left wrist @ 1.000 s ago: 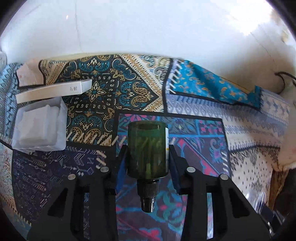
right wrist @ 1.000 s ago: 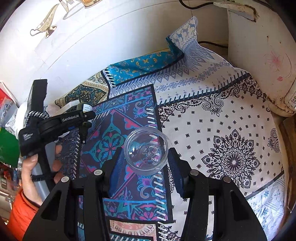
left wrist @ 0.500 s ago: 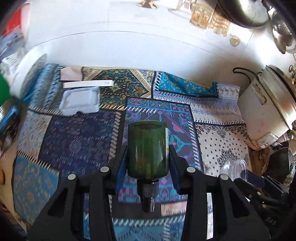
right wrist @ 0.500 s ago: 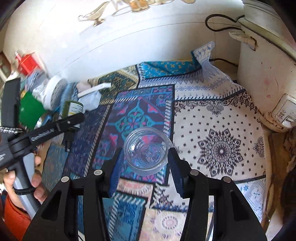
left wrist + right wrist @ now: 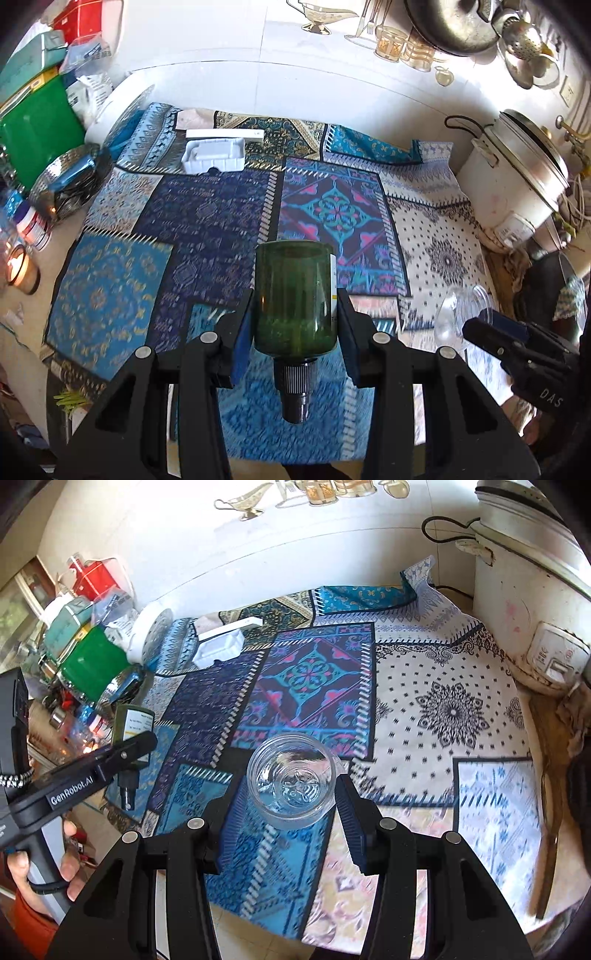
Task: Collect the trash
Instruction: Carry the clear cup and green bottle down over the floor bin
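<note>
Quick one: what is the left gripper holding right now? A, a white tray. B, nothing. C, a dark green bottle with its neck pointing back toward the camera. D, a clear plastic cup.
C: the left gripper is clamped on the green bottle, neck toward the lens, while the clear cup sits in the right gripper and the white tray lies on the cloth.

Dark green glass bottle (image 5: 295, 299) with black ribbed dropper cap, inverted, cap toward the camera, white-and-yellow label on one side, clamped in the left gripper (image 5: 294, 328), clear empty plastic cup (image 5: 291, 779), mouth facing the camera, clamped in the right gripper (image 5: 286, 812), both above the patterned cloth (image 5: 443, 709)
</note>
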### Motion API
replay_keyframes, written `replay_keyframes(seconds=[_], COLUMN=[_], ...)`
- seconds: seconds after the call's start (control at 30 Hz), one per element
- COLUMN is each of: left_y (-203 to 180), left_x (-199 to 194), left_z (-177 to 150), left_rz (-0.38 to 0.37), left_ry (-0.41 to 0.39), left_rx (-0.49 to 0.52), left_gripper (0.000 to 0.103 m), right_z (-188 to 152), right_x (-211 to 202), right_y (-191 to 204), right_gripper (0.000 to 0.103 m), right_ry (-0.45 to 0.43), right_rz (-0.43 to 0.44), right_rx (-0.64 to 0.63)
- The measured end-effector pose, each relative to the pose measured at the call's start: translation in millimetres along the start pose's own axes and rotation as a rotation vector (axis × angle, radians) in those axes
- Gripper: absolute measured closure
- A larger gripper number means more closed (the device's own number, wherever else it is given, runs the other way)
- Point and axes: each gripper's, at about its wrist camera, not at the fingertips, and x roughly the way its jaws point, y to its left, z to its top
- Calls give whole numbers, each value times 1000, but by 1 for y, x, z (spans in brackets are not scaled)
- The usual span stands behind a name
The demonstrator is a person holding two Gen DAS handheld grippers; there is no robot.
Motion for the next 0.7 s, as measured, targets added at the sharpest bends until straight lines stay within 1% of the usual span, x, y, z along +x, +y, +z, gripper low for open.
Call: replay_keyframes(seconds=[0.17,0.37,0.53,0.63,0.7], left_y=[19,47,64,69,70], left_x=[-35,-81,-93,-89,-79], left_z=[-51,-121,-169,-197,-214], left_rz=[-17,-17,-10,-15,-16], left_ry=[-7,1,70,118,151], left_rx=[31,60,65,61,60], left_gripper=[62,62,62,62,62], right_z=[-46,-111,-157,-179,-193], right_x=[-18,-28,-27,-25,-22], right_y=[33,69,85,90,92], right_gripper=[58,58,58,58,58], right_ry=[-22,-22,29,63,83], right_rz=[-22,-37,-32,-37,-37], right_rx=[9,26,70,75,75])
